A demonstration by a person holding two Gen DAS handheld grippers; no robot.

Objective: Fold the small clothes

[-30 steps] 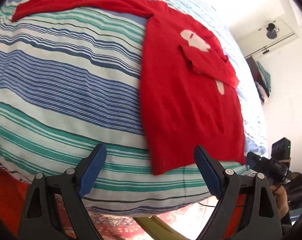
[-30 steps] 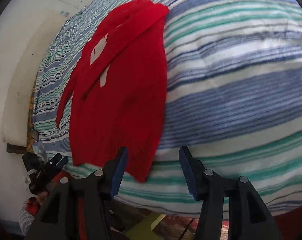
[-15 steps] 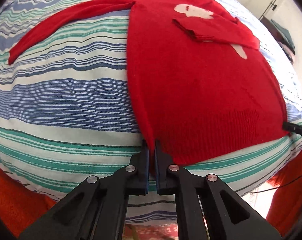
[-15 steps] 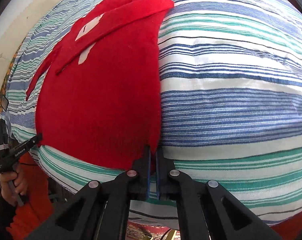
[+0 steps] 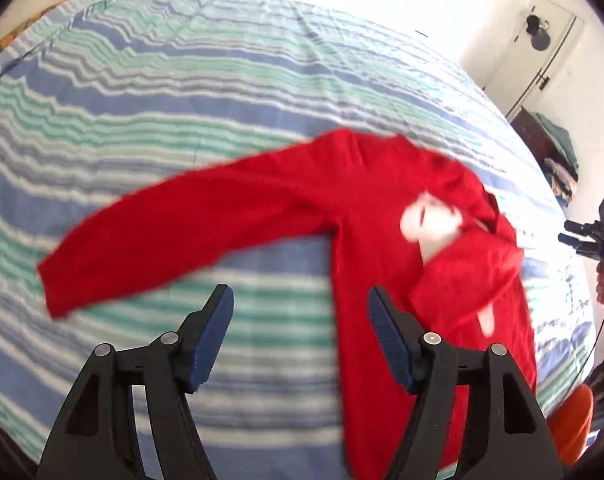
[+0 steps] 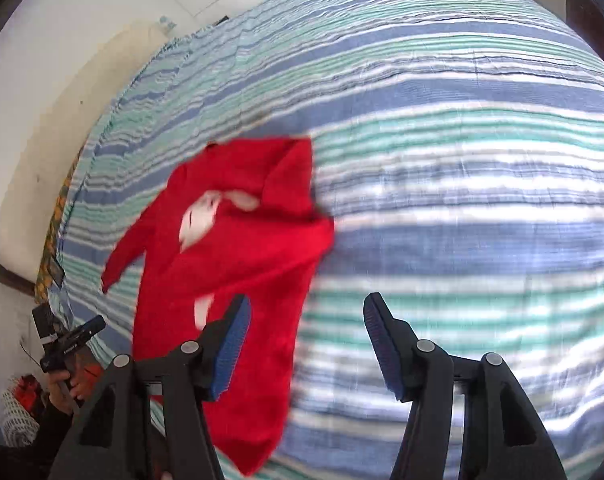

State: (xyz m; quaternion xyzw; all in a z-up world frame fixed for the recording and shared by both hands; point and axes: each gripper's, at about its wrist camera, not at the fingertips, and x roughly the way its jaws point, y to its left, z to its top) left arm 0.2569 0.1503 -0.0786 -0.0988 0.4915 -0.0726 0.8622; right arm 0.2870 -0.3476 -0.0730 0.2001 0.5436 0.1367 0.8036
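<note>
The striped bed (image 5: 182, 92) fills the space beyond your fingers. The red sweater (image 5: 381, 208) lies flat on it, one sleeve stretched out past your left gripper (image 5: 300, 336), the other folded across the chest, ahead of your right gripper (image 6: 303, 340). Both sets of jaws have just been opening and stand apart, nothing between them.
</note>
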